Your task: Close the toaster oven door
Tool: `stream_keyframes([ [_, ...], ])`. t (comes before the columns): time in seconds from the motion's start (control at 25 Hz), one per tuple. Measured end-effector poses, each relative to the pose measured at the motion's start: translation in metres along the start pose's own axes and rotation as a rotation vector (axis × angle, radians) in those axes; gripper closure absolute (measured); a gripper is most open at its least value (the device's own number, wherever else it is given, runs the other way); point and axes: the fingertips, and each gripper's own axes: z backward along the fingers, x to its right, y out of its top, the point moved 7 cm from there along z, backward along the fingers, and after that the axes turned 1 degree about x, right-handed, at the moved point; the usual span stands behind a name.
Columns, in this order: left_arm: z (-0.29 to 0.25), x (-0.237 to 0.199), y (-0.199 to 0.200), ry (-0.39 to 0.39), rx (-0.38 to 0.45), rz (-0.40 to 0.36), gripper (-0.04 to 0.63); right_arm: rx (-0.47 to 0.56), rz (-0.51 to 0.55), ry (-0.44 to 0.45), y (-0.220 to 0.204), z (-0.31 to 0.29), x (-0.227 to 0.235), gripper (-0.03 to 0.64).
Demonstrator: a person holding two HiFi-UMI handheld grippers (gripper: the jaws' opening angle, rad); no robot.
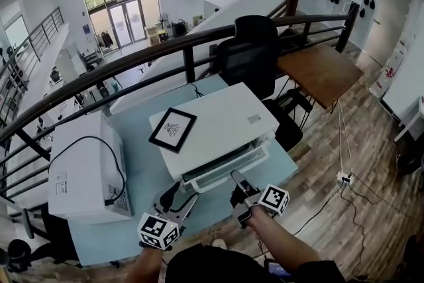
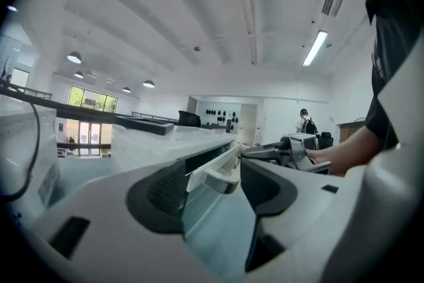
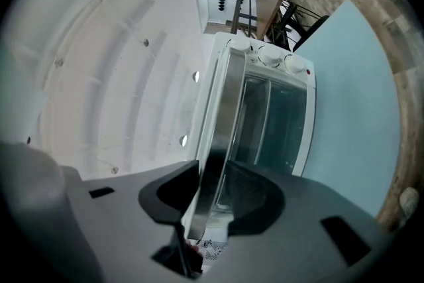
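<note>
My right gripper (image 3: 212,175) has its fingers pinching the door handle (image 3: 222,109). My left gripper (image 2: 213,172) is spread and empty, just short of it. The door (image 1: 225,166) stands ajar on the toaster oven (image 1: 218,119), mid-worktop (image 1: 142,169). An off-centre push could, I judge, slip the grip or skid the oven back.

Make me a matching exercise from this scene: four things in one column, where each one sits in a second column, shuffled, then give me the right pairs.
Things
1. framed marker card
2. office chair
3. black cord
4. wooden table

Places
A. behind the toaster oven
B. lying across the white appliance
C. at the far right
D. on top of the toaster oven

Pairs: 1-D, 2-A, 3-B, 4-C
</note>
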Motion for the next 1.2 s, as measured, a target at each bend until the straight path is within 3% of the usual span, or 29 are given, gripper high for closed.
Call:
stream_keyframes([
  [0.28,0.013,-0.023,0.011,-0.013,0.042,0.067,0.330,0.041,0.007,-0.033,0.001,-0.016,-0.005,0.495],
  [0.72,0.023,-0.035,0.015,-0.058,0.049,0.075,0.331,0.116,0.007,-0.069,0.000,-0.022,-0.008,0.497],
  [1.12,0.032,-0.037,0.019,-0.067,0.068,0.076,0.331,0.121,-0.001,-0.082,0.003,-0.028,-0.009,0.499],
  [1.2,0.032,-0.036,0.019,-0.072,0.071,0.085,0.331,0.108,0.041,-0.085,0.004,-0.027,-0.011,0.486],
])
